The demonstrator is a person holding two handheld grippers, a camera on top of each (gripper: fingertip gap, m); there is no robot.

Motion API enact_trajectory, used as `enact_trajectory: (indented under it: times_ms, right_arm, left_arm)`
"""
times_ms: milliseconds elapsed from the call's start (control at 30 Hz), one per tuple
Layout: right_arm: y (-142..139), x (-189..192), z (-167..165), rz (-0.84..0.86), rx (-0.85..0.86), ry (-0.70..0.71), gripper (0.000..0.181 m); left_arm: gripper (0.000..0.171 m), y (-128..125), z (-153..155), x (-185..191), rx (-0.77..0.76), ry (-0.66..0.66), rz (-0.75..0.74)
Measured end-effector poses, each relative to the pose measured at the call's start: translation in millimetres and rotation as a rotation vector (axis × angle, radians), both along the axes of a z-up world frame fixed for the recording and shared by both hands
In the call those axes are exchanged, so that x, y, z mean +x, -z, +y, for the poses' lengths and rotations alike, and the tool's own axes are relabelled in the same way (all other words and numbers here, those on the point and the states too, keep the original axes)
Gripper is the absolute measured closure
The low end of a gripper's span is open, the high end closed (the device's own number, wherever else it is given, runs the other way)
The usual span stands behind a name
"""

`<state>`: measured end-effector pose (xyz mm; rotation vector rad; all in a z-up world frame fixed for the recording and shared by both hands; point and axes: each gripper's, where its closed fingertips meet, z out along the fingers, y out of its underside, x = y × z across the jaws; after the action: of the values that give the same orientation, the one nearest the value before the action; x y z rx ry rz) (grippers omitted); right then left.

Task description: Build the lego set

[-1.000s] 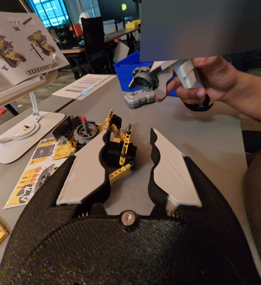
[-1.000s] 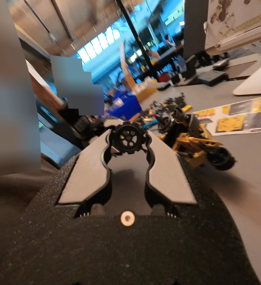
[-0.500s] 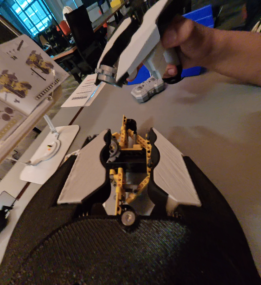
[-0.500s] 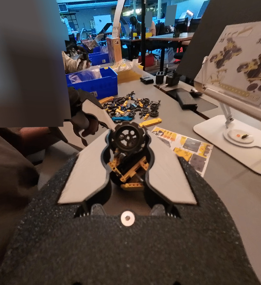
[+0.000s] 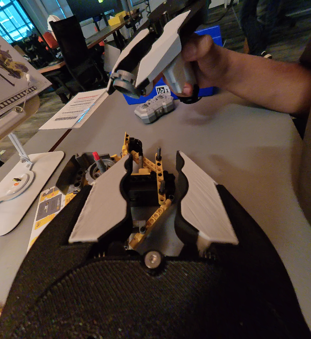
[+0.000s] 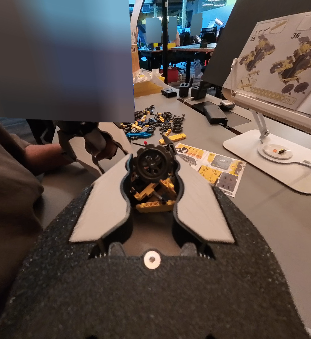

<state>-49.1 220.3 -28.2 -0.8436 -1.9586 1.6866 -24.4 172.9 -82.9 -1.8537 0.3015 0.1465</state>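
Observation:
A yellow and black brick model lies on the grey table. Its grey hub with a red pin sticks out to the left. My left gripper is open and straddles the model's black body; I cannot tell whether the pads press on it. My right gripper is shut on a black toothed wheel and holds it just above the model. In the left wrist view the right gripper hangs above and beyond the model with the wheel at its tips.
An open instruction booklet rests on a white stand to the right in the right wrist view. A sticker sheet lies beside the model. Loose parts, a grey control box, a blue bin and a paper sheet lie farther off. My hands' fingertips stand some 8 cm from each other.
The right gripper swung over the model with the wheel and came down close to it. The left gripper shifted, so the model now lies askew between its fingers instead of in line.

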Motion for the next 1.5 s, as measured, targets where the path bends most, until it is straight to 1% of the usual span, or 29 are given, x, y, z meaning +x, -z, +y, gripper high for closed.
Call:
enact_trajectory:
  times_ms: [133, 433, 600, 833, 1500]
  right_arm:
    - [7, 0, -4, -0.001, 0.048, 0.004, 0.140]
    - [4, 1, -4, -0.015, 0.019, -0.001, 0.140]
    - [8, 2, -7, -0.013, 0.047, -0.006, 0.140]
    - [11, 3, -8, -0.017, 0.067, -0.007, 0.139]
    - [16, 3, -11, -0.027, 0.089, -0.016, 0.139]
  left_arm:
    - [0.126, 4, 1, 1, -0.005, 0.002, -0.017]
    - [0.127, 5, 1, -4, 0.007, -0.016, -0.045]
    - [0.127, 9, 4, -1, 0.001, -0.005, -0.063]
    - [0.126, 17, 8, 0, -0.022, -0.009, -0.059]
    - [0.127, 24, 9, -5, -0.044, -0.026, -0.064]
